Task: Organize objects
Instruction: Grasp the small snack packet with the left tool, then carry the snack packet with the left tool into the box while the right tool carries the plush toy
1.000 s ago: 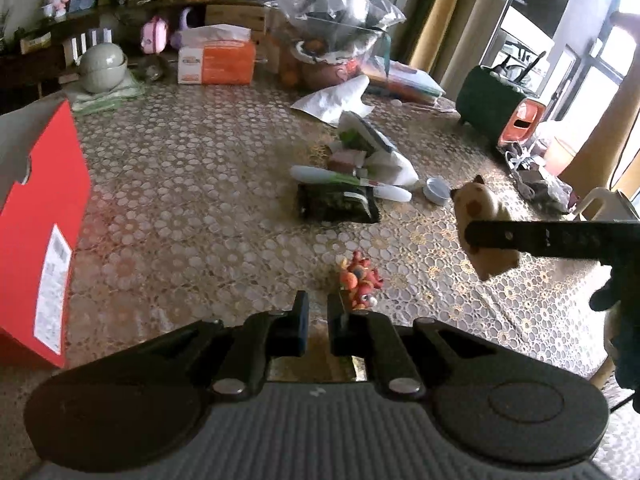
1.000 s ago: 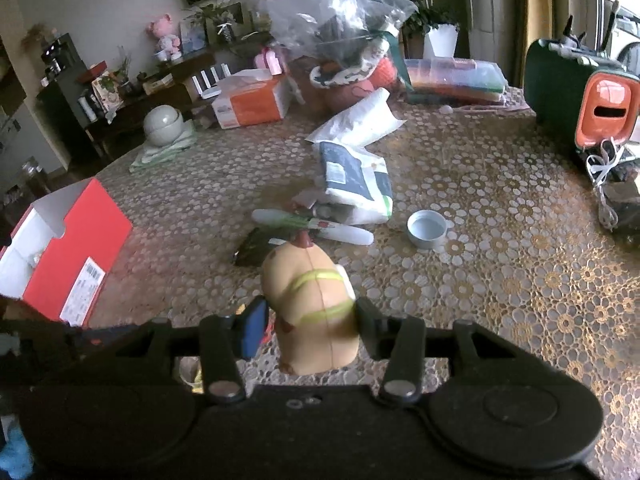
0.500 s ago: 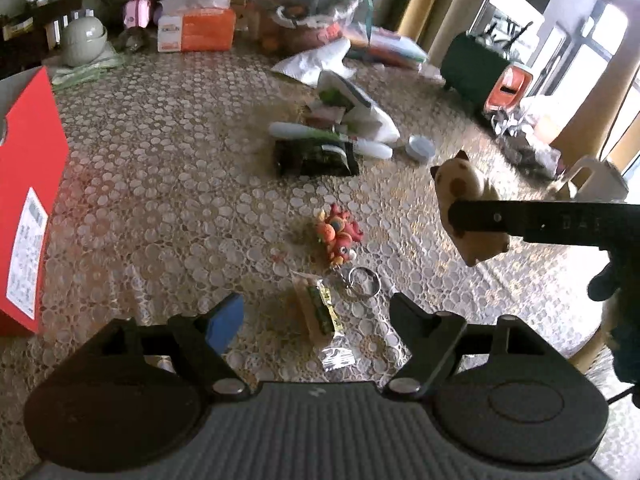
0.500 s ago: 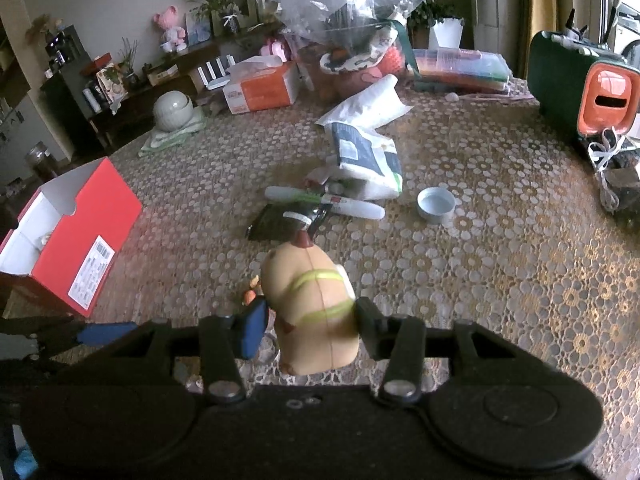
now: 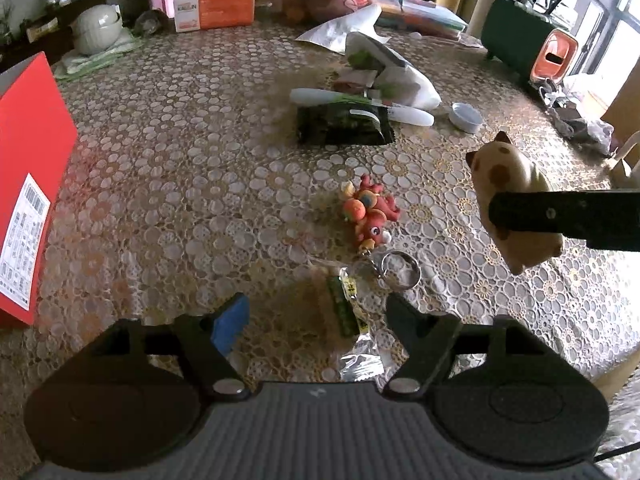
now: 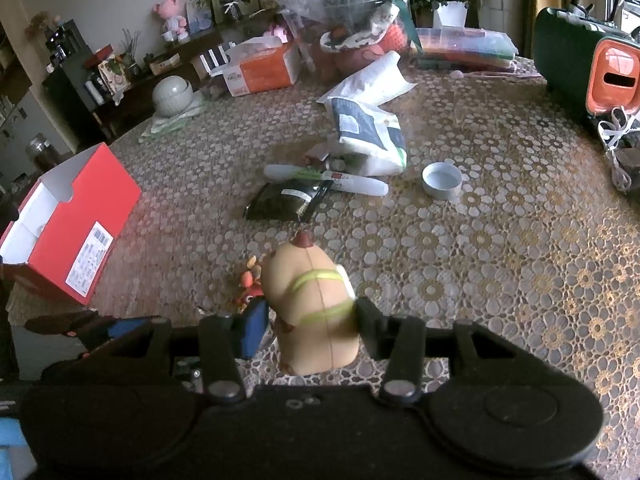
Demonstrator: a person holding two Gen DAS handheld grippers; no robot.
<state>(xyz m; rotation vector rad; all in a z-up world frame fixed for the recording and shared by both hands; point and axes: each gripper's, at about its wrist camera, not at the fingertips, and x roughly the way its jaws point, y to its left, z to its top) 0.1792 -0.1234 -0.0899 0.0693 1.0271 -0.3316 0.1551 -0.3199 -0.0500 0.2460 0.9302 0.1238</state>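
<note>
The cat figurine (image 6: pixel 312 304) is clamped in the right gripper (image 6: pixel 310 320) above the table (image 5: pixel 180 160). The left gripper (image 5: pixel 316 320), jaws apart and just been closing, straddles a snack packet (image 5: pixel 346 312) untouched.

The red box (image 5: pixel 28 184) runs off the left edge; the cat figurine (image 6: pixel 316 300) hides most of the keychain toy (image 6: pixel 250 280).
</note>
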